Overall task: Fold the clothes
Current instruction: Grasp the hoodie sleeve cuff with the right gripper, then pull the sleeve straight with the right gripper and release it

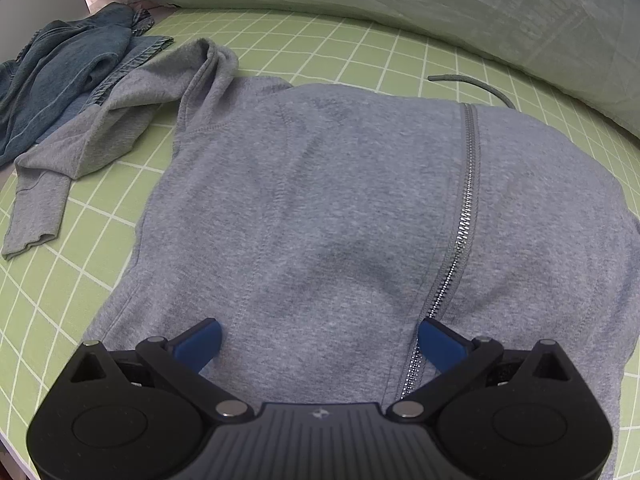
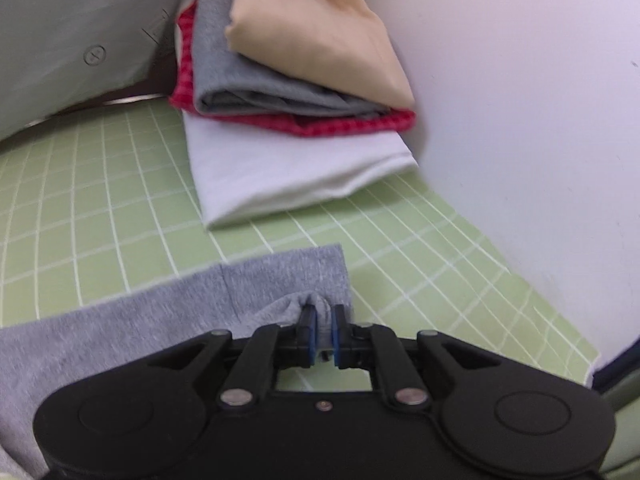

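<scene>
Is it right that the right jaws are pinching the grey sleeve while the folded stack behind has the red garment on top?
Not quite. The right wrist view shows the peach garment on top of the stack; the red garment lies lower. The right gripper does pinch the grey sleeve.

Right gripper (image 2: 324, 330): jaws nearly closed, pinching a bunched fold of grey sleeve (image 2: 160, 308) between blue pads (image 2: 311, 332). Beyond fingertips, green grid mat (image 2: 100, 200). Farther ahead, folded stack (image 2: 296, 100): white, red, grey, beige on top.
</scene>
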`<state>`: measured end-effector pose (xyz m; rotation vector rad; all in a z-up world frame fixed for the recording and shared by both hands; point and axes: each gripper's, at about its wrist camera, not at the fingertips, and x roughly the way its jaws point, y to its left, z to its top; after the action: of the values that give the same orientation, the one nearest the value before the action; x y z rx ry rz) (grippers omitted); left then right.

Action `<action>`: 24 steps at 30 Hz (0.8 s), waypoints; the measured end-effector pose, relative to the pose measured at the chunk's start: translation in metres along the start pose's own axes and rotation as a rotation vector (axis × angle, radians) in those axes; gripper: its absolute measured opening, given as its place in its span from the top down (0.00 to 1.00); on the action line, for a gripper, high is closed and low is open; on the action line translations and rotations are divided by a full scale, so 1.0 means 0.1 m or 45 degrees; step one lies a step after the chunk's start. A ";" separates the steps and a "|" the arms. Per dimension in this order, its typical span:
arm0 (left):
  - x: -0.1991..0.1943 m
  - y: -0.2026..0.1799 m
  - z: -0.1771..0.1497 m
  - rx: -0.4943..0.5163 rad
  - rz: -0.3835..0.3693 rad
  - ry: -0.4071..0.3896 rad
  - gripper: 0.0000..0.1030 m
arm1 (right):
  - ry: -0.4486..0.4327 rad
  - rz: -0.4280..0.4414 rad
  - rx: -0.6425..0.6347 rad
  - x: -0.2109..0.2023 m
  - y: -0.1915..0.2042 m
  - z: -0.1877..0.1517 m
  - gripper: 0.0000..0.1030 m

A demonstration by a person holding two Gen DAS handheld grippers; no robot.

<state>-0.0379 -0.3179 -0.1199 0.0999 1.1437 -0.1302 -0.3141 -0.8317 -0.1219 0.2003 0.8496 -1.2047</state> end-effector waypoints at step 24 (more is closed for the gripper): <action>-0.02 0.02 -0.02 0.003 -0.003 -0.026 0.00 | 0.116 0.326 0.426 -0.11 -0.02 -0.30 0.98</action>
<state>-0.0407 -0.3159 -0.1190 0.0990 1.1235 -0.1347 -0.3310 -0.8073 -0.1345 0.6217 0.6726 -1.0953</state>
